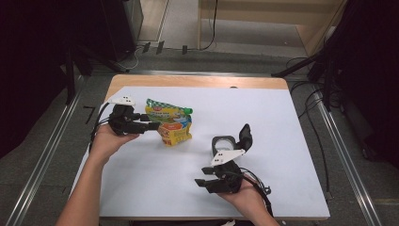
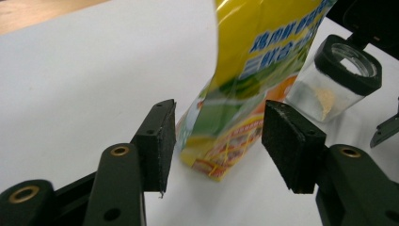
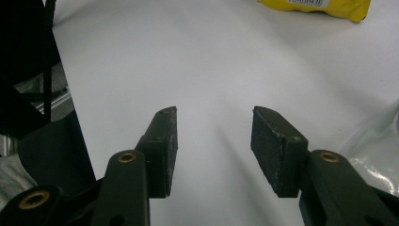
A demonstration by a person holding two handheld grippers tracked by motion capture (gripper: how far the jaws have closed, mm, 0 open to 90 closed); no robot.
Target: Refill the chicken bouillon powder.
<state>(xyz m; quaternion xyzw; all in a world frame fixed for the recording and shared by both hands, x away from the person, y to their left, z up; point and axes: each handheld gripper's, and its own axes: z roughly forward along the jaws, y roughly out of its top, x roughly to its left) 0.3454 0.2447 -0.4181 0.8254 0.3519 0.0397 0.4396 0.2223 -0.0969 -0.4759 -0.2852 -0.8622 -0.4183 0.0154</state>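
Note:
A yellow and green spouted food pouch lies on the white table, left of the middle. My left gripper reaches it from the left. In the left gripper view that gripper is open, and the pouch's lower corner sits between the pads without being pressed. A small glass jar with a black neck and its black flip lid hinged open stands right of the pouch; some pale powder shows inside the jar. My right gripper rests just in front of the jar, and in its own view the right gripper is open over bare table.
The pouch's yellow edge shows far off in the right gripper view, the glass jar at the right border. A wooden strip runs along the table's far edge. Dark stands and cables flank the table on both sides.

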